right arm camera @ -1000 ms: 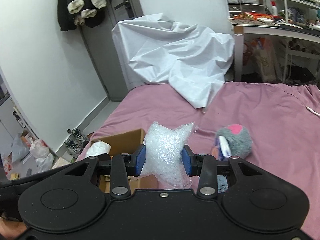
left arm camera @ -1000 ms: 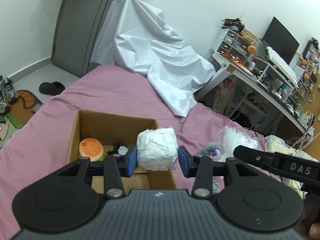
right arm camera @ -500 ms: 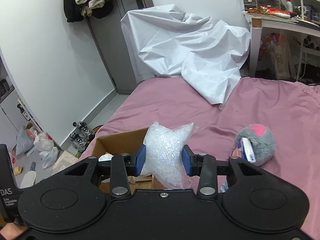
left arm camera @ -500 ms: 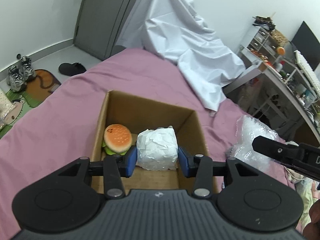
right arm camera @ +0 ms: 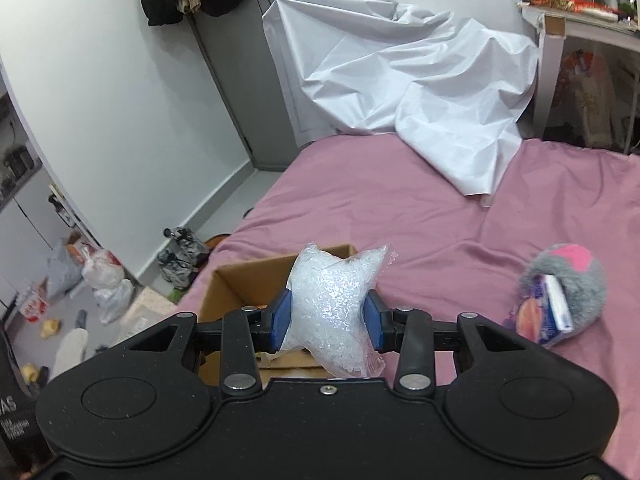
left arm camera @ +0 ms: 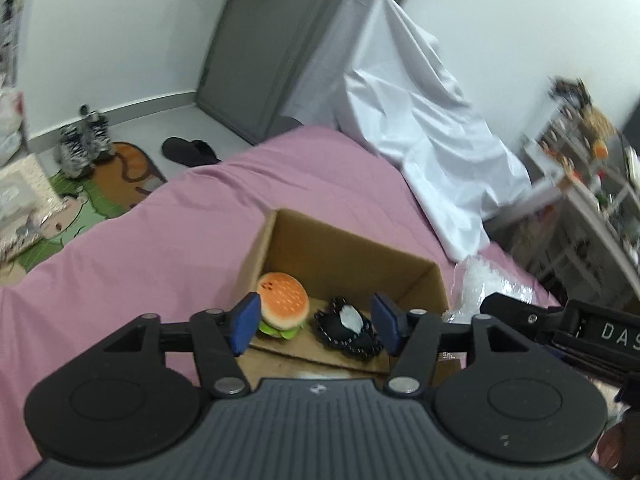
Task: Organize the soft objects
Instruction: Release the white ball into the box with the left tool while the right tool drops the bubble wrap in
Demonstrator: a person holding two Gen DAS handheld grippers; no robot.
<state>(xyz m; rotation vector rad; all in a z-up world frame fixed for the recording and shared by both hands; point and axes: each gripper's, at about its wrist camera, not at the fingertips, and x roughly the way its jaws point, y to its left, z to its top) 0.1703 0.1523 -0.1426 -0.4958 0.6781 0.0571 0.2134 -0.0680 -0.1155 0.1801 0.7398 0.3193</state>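
Between the right gripper's (right arm camera: 326, 326) pads: bead bag (right arm camera: 334, 312), squeezed.

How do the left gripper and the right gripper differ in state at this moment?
The left gripper is open with nothing between its blue pads, its jaws having just been opening; the right gripper is shut on a clear bag of pellets. The left gripper hangs over the inside of the cardboard box, above the burger toy; the right gripper sits at the box's edge. Both angle downward toward the box.
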